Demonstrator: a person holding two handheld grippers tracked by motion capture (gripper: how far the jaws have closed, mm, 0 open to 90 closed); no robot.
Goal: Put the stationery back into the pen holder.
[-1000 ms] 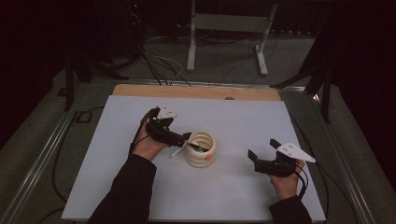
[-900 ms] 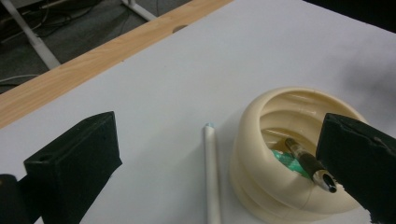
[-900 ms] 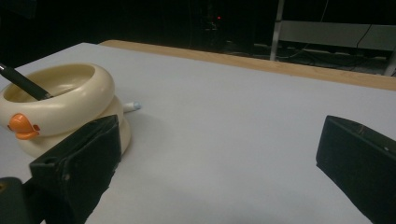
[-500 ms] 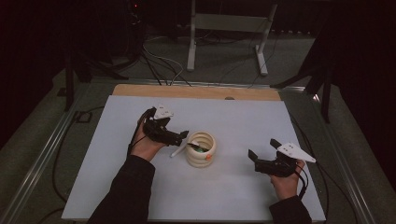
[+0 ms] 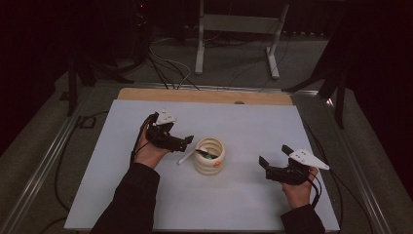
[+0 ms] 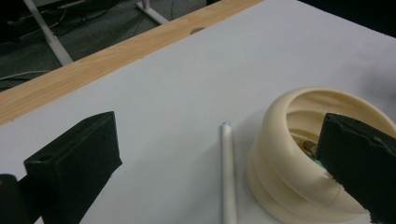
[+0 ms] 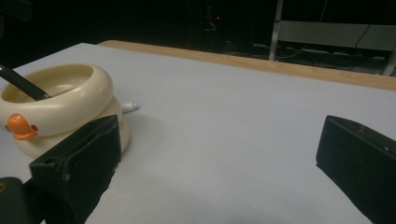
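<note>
- White sheeting covers the table (image 5: 253,122), with a wooden strip along its far edge and dark floor, cables and a metal stand beyond.
- Nearest the person, at about 4 o'clock from the holder, the right gripper (image 5: 272,168) hangs just above the sheet, its jaws spread wide with nothing between them; it sits well apart from the work and looks best left there.
- At centre stands the cream duck-shaped pen holder (image 5: 210,156) (stacked rings, an orange beak on its near side), upright, with a dark pen (image 7: 21,83) leaning inside.
- Just beside its base, at 9 o'clock, a white pen (image 5: 185,157) lies flat on the sheet, one end close against the holder.
- The left gripper (image 5: 187,141) hovers over that pen with its jaws spread, one over bare sheet and the other over the holder's rim.
- To take the pen cleanly, I would shift the gripper toward 9 o'clock so that both jaws straddle the barrel clear of the rim, then lower and close mid-barrel.
- Closing with a jaw on the rim could tip or push the holder.
</note>
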